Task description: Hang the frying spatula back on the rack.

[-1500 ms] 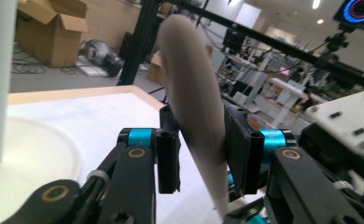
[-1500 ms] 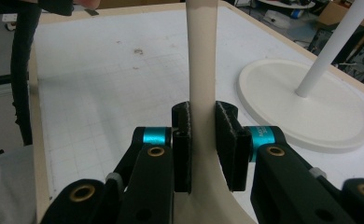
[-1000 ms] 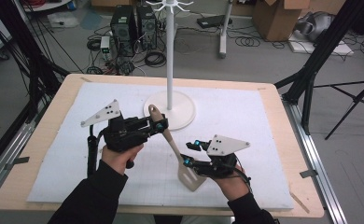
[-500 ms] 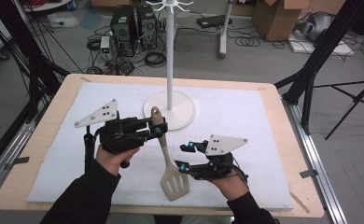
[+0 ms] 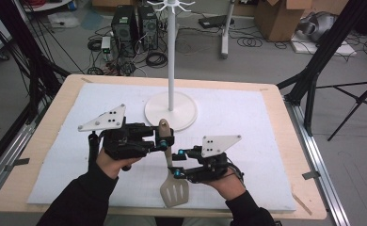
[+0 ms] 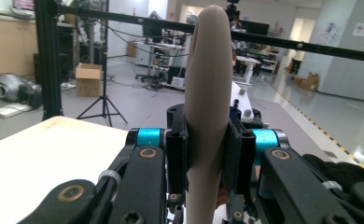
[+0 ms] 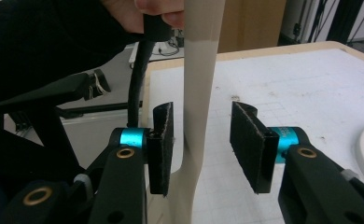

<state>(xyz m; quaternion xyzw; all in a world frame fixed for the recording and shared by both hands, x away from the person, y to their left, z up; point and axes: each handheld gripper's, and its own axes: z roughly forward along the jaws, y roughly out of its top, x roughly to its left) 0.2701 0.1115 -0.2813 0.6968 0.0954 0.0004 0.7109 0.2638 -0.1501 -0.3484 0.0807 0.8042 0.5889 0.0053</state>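
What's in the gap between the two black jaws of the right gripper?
The beige spatula's handle stands between the jaws of the right gripper, which are apart. It sits close to one jaw, with white mat showing past the other. The right gripper view shows this.

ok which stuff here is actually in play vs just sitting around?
In play:
spatula, clamped in the left gripper
right gripper, jaws open around the handle

Lying about:
white hook stand
cardboard boxes
computer towers

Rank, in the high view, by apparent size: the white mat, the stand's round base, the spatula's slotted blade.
1. white mat
2. round base
3. slotted blade, though it sits nearer the camera.
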